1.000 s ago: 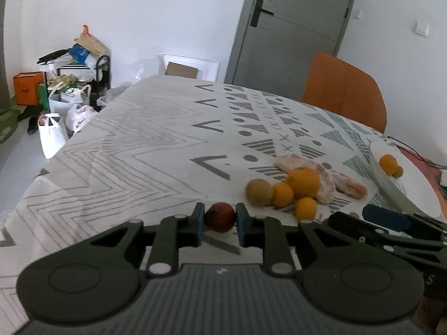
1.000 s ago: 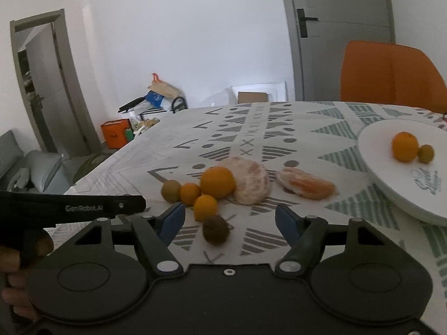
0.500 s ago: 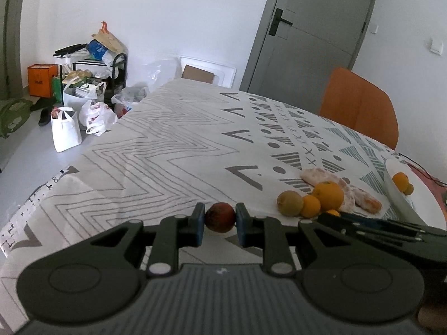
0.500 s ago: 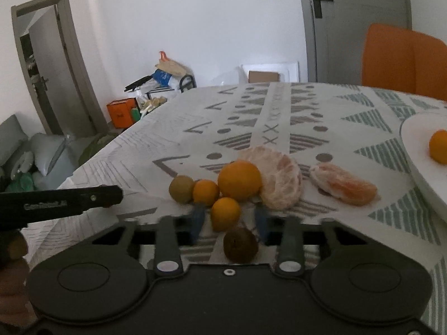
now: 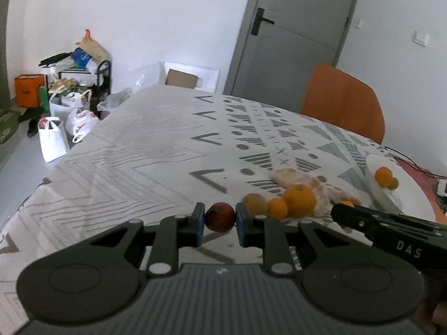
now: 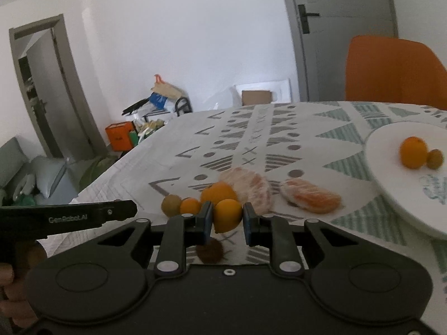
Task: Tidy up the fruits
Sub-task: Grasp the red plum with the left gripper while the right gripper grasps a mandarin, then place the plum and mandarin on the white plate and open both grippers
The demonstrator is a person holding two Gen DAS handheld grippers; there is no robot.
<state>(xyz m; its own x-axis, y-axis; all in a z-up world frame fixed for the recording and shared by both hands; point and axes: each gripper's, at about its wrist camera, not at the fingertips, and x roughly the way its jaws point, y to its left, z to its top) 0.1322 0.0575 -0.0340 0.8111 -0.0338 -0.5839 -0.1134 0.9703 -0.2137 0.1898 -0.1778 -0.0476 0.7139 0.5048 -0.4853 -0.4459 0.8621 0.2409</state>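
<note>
My left gripper point(image 5: 219, 222) is shut on a dark red round fruit point(image 5: 220, 217) and holds it above the patterned tablecloth. My right gripper point(image 6: 226, 222) is shut on a small orange point(image 6: 227, 215). A brown fruit point(image 6: 210, 250) lies on the cloth just below it. Behind are a green-brown fruit point(image 6: 171, 205), a small orange point(image 6: 190, 206), a large orange point(image 6: 216, 192) and two peeled citrus pieces point(image 6: 310, 195). A white plate point(image 6: 391, 192) at the right holds an orange point(image 6: 413, 152) and a small green-brown fruit point(image 6: 435, 158).
An orange chair point(image 6: 391, 69) stands behind the table's far side. Bags and a rack point(image 5: 69, 89) sit on the floor to the left. The left gripper's body point(image 6: 67, 216) shows at the left of the right wrist view. A grey door point(image 5: 293, 33) is behind.
My right gripper has closed on the small orange and lifted it a little. My left gripper still holds the dark red fruit and has shifted slightly.
</note>
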